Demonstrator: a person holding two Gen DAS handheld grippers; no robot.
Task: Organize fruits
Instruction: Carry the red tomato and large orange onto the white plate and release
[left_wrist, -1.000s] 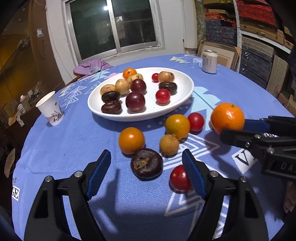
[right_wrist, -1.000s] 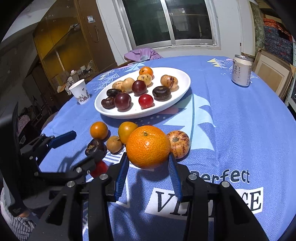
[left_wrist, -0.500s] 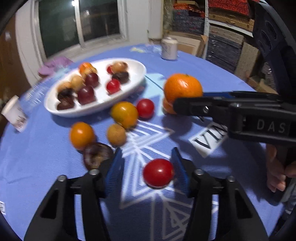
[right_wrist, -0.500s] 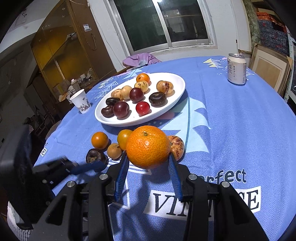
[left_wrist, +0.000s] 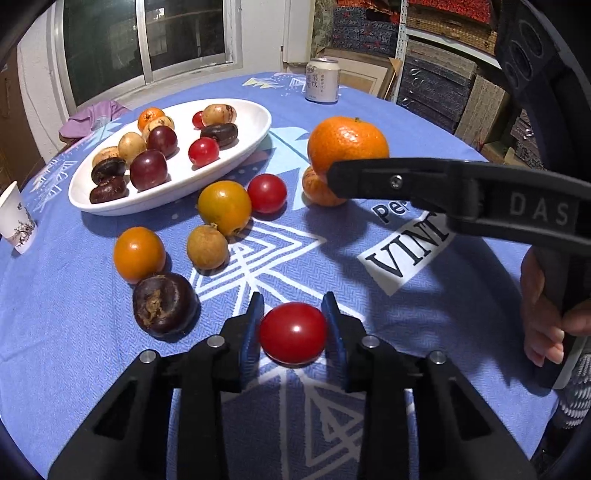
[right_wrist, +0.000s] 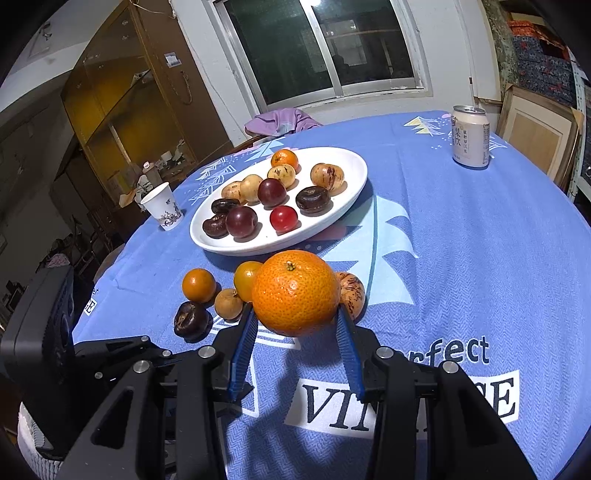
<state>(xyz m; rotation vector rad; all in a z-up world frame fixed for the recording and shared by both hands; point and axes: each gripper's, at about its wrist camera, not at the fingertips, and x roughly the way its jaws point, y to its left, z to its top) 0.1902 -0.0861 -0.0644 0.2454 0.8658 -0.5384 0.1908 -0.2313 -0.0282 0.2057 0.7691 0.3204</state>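
Observation:
My left gripper (left_wrist: 292, 317) is shut on a red cherry tomato (left_wrist: 293, 333) low over the blue tablecloth. My right gripper (right_wrist: 296, 325) is shut on a large orange (right_wrist: 295, 292) and holds it above the cloth; the orange also shows in the left wrist view (left_wrist: 348, 146). A white oval plate (left_wrist: 177, 192) (right_wrist: 332, 221) behind holds several fruits. Loose on the cloth lie a dark purple fruit (left_wrist: 164, 305), a small orange fruit (left_wrist: 138, 254), a brown longan (left_wrist: 207, 246), a yellow-orange tomato (left_wrist: 224, 207), a red tomato (left_wrist: 266, 193) and a speckled fruit (left_wrist: 319, 190).
A drink can (left_wrist: 322, 80) (right_wrist: 470, 137) stands at the far right of the round table. A paper cup (left_wrist: 14, 219) (right_wrist: 162, 207) stands at the left edge. A purple cloth (right_wrist: 280, 121) lies beyond the plate. Boxes and shelves stand to the right.
My left gripper has swung right from around the dark fruit and closed on the red tomato. My right gripper has lifted the orange clear of the cloth.

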